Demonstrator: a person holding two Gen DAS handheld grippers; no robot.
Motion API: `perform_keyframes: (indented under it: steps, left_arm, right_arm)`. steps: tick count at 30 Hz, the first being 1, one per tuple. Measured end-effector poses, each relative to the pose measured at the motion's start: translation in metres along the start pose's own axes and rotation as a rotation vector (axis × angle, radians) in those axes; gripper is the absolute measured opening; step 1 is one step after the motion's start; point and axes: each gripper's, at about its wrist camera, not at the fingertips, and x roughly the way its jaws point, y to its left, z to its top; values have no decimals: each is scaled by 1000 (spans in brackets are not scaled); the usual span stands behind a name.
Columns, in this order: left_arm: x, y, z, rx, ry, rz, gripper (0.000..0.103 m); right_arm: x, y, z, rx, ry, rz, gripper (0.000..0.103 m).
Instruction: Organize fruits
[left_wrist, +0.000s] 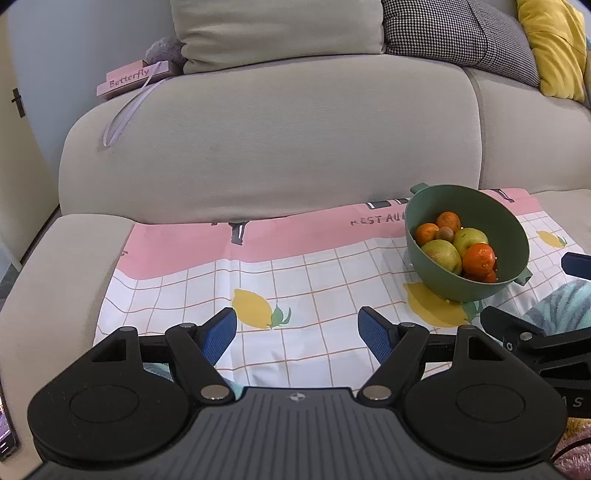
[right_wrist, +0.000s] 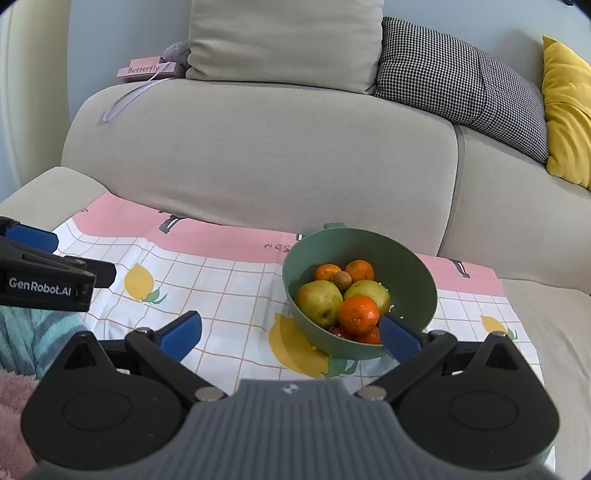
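A green bowl (left_wrist: 513, 236) (right_wrist: 413, 273) stands on a lemon-print cloth (left_wrist: 295, 280) (right_wrist: 221, 280) spread over a sofa seat. It holds several oranges (left_wrist: 479, 259) (right_wrist: 358, 314), two yellow-green pears (left_wrist: 441, 254) (right_wrist: 319, 301) and a brown kiwi (left_wrist: 444, 233) (right_wrist: 342, 279). My left gripper (left_wrist: 297, 334) is open over the cloth, left of the bowl, with nothing between its fingers. My right gripper (right_wrist: 291, 334) is open too, just in front of the bowl, its right fingertip at the near rim. The right gripper also shows at the right edge (left_wrist: 532, 295) of the left wrist view.
A beige sofa back (left_wrist: 277, 140) (right_wrist: 258, 155) rises behind the cloth, with beige, houndstooth (right_wrist: 461, 85) and yellow (right_wrist: 569, 110) cushions on top. A pink box (left_wrist: 133, 79) marked Butterfly sits on the left. A teal towel (right_wrist: 33, 332) lies near the front; an armrest (left_wrist: 55, 295) bounds the left.
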Motion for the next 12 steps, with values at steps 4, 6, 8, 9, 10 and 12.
perform_keyframes:
  steps: [4, 6, 8, 9, 10, 12]
  left_arm:
    - [1, -1, -1, -5, -1, -13, 88]
    - [0, 0, -1, -6, -5, -16, 88]
    - [1, -1, -1, -6, -4, -15, 88]
    - [1, -1, -1, -7, -3, -15, 88]
    - [1, -1, -1, -7, -1, -16, 88]
    - [2, -1, -1, -7, 2, -19, 88]
  right_arm:
    - [1, 0, 0, 4, 4, -1, 99]
    - [2, -1, 0, 5, 7, 0, 99]
    - [3, -1, 0, 7, 10, 2, 99]
    - [4, -1, 0, 7, 12, 3, 99]
    - [4, -1, 0, 7, 15, 5, 99]
    - [6, -1, -1, 8, 20, 7, 99]
